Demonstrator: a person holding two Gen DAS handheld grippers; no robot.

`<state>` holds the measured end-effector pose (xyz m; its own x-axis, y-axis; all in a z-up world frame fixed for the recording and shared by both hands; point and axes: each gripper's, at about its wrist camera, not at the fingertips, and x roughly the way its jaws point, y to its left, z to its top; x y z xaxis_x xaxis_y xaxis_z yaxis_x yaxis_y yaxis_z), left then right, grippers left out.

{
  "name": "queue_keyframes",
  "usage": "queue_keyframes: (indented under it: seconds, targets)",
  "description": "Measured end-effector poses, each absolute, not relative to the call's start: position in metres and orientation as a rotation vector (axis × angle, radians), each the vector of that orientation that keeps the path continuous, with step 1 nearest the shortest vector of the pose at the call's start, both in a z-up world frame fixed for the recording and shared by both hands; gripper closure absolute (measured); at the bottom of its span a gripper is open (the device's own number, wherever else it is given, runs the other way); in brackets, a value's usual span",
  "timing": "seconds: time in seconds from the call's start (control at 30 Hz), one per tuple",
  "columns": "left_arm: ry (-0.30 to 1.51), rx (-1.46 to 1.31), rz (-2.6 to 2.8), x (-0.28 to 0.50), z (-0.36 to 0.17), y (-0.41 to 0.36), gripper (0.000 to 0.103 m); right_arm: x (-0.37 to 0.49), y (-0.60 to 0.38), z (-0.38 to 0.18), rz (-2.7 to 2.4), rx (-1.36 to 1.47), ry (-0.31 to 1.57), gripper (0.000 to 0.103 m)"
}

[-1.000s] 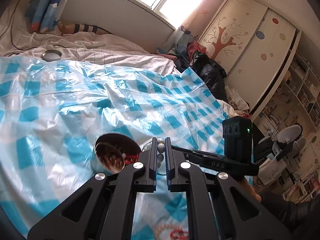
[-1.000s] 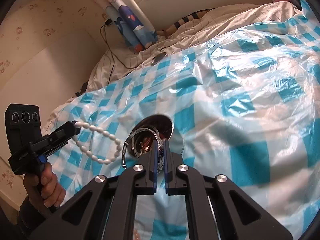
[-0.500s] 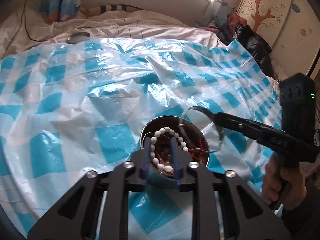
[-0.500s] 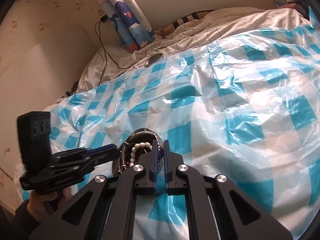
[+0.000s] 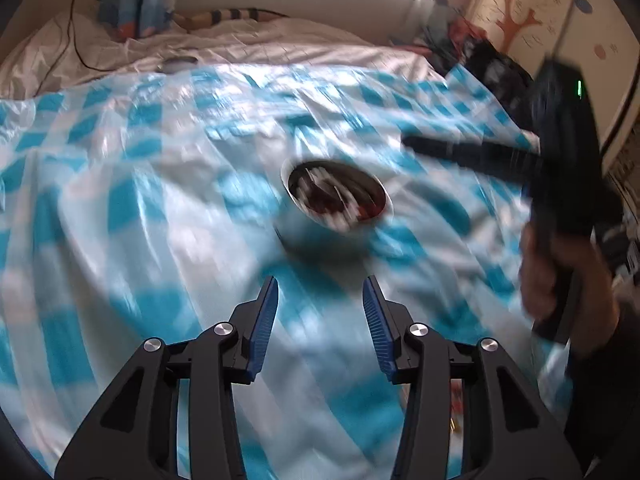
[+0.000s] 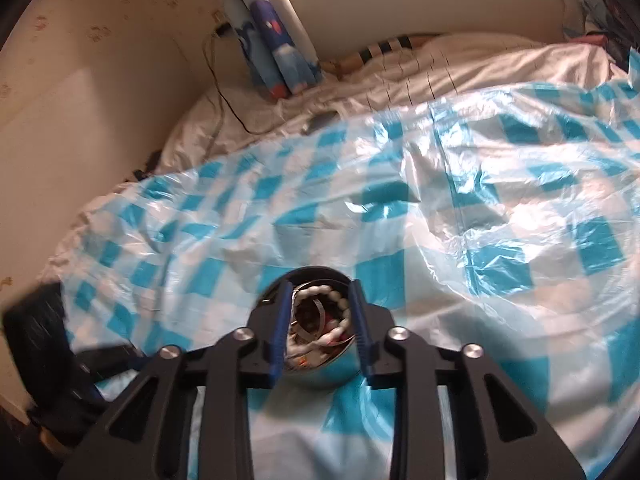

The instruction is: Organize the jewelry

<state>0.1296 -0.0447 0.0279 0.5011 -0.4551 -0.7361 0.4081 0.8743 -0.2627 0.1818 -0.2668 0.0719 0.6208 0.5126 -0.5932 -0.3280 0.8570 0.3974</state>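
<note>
- One bed [image 6: 460, 76] fills the room's middle, spread with one blue-and-white checked plastic sheet [image 6: 520, 208] that crinkles over the bedding.
- One round metal bowl [image 5: 338, 196] sits on that sheet, the only container in sight, and it already holds the jewelry.
- Two grippers are at work, each held in a person's hand. The left gripper [image 5: 320, 312] is released, its jaws opening with nothing between them, pointing at the sheet a little short of the bowl.
- The right gripper [image 6: 320, 320] hangs right over the bowl, its jaws opening too; the pads frame the bowl's contents but grip nothing that I can see.
- Inside the bowl lie one string of white beads [image 6: 340, 304], curled along the rim, and one silver bangle [image 6: 310, 316] across the middle, with some small reddish pieces beneath, too tangled to count.
- The step in hand looks like the drop-off: both pieces let go into the bowl.
- Next, I judge, each gripper needs to lift clear without snagging the beads, then go for whatever jewelry remains; a few small red and gold bits [image 5: 456, 404] show on the sheet near the left gripper's base, blurred.
</note>
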Motion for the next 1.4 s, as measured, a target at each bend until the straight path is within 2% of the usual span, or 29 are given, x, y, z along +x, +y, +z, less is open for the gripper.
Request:
queue_keyframes:
  seconds: [0.03,0.13,0.37,0.5,0.57,0.87,1.13,1.23,1.4]
  targets:
    - [0.919,-0.043,-0.544,0.117,0.023,-0.049,0.061,0.171,-0.270,0.075,0.495,0.266,0.755,0.069]
    - [0.940,0.004,-0.585,0.089,0.015,-0.061,0.061,0.138,-0.282,0.077,0.500,0.291,0.766,0.056]
    - [0.920,0.042,-0.570,0.061,0.015,-0.068,0.059,0.052,-0.301,0.033,0.489,0.338,0.920,0.055]
    - [0.893,0.070,-0.542,0.059,0.020,-0.068,0.058,0.028,-0.283,0.029,0.514,0.251,0.921,0.054]
    - [0.886,0.094,-0.535,0.061,0.021,-0.070,0.057,0.022,-0.269,0.027,0.543,0.191,0.929,0.049]
    - [0.828,0.244,-0.508,0.051,0.027,-0.083,0.055,0.010,-0.242,0.008,0.552,-0.001,0.975,0.048]
    - [0.803,0.302,-0.507,0.045,0.027,-0.090,0.052,0.008,-0.239,0.005,0.557,-0.030,0.984,0.049]
    - [0.800,0.316,-0.506,0.044,0.026,-0.092,0.051,0.008,-0.238,0.005,0.556,-0.040,0.985,0.058]
    - [0.794,0.337,-0.501,0.042,0.025,-0.094,0.050,0.008,-0.242,0.006,0.557,-0.009,0.982,0.087]
